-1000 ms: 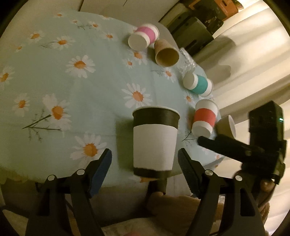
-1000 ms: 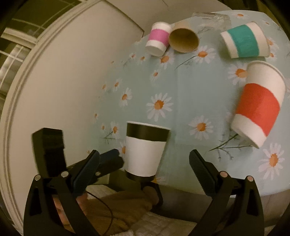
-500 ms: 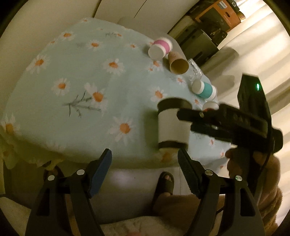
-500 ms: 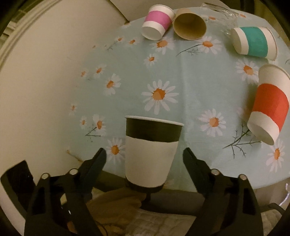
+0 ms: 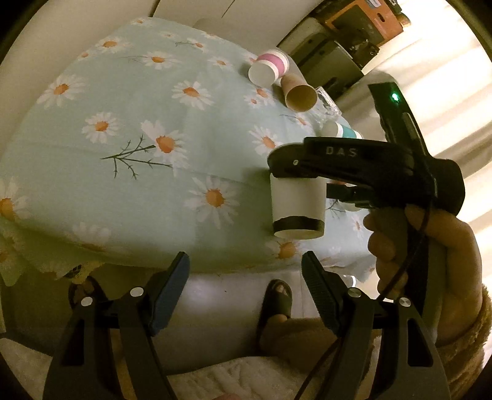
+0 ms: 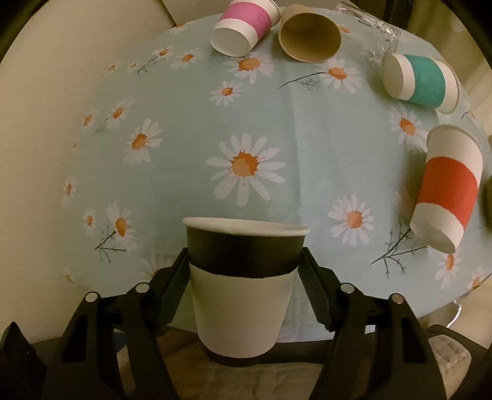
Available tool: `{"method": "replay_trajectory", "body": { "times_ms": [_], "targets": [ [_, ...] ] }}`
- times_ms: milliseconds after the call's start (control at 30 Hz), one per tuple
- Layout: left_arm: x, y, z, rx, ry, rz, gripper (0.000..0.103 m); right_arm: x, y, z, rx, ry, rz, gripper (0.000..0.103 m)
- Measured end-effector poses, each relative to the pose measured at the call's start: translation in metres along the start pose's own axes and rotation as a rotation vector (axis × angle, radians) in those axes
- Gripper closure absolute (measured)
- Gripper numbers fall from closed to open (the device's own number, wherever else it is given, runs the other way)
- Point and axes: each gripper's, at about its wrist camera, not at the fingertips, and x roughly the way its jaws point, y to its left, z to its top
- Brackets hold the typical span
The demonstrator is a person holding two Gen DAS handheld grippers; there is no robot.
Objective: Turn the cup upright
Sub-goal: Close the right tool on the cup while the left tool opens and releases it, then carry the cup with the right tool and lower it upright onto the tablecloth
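Left tongs (image 5: 244,284) gape wide, holding nothing, below the surface (image 5: 129,184) edge; right tongs (image 6: 246,270) clamp the black-and-white cup (image 6: 243,283), upright at the near edge, red-banded cup (image 6: 446,190) lying rightward

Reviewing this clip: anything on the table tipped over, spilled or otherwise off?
Yes. Four paper cups lie on their sides on the daisy tablecloth: pink cup, brown cup, teal cup, red cup. A clear glass also looks tipped. No spill shows. The black-and-white cup is upright, clamped in the right gripper.
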Motion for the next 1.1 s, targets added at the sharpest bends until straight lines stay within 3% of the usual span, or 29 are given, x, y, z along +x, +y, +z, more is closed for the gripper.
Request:
{"method": "replay_trajectory", "body": {
  "times_ms": [233, 433, 600, 767, 967, 1100],
  "targets": [
    [-0.005, 0.009, 0.002, -0.039, -0.021, -0.002, 0.03, -0.017, 0.005, -0.001, -0.032, -0.039, -0.02, 0.035],
    [-0.008, 0.014, 0.005, -0.059, -0.037, -0.005, 0.03, -0.052, 0.003, -0.02, -0.089, -0.178, 0.041, 0.035],
    [-0.008, 0.015, 0.007, -0.066, -0.047, 0.003, 0.03, -0.089, 0.011, -0.04, -0.162, -0.408, 0.051, 0.035],
    [-0.01, 0.018, 0.008, -0.071, -0.062, 0.018, 0.03, -0.116, 0.019, -0.072, -0.196, -0.705, 0.025, 0.035],
    [-0.01, 0.02, 0.01, -0.068, -0.081, 0.066, 0.03, -0.115, 0.015, -0.103, -0.199, -0.96, -0.016, 0.035],
    [-0.01, 0.022, 0.014, -0.068, -0.09, 0.084, 0.03, -0.114, 0.014, -0.123, -0.209, -1.123, -0.095, 0.035]
  ]
}}
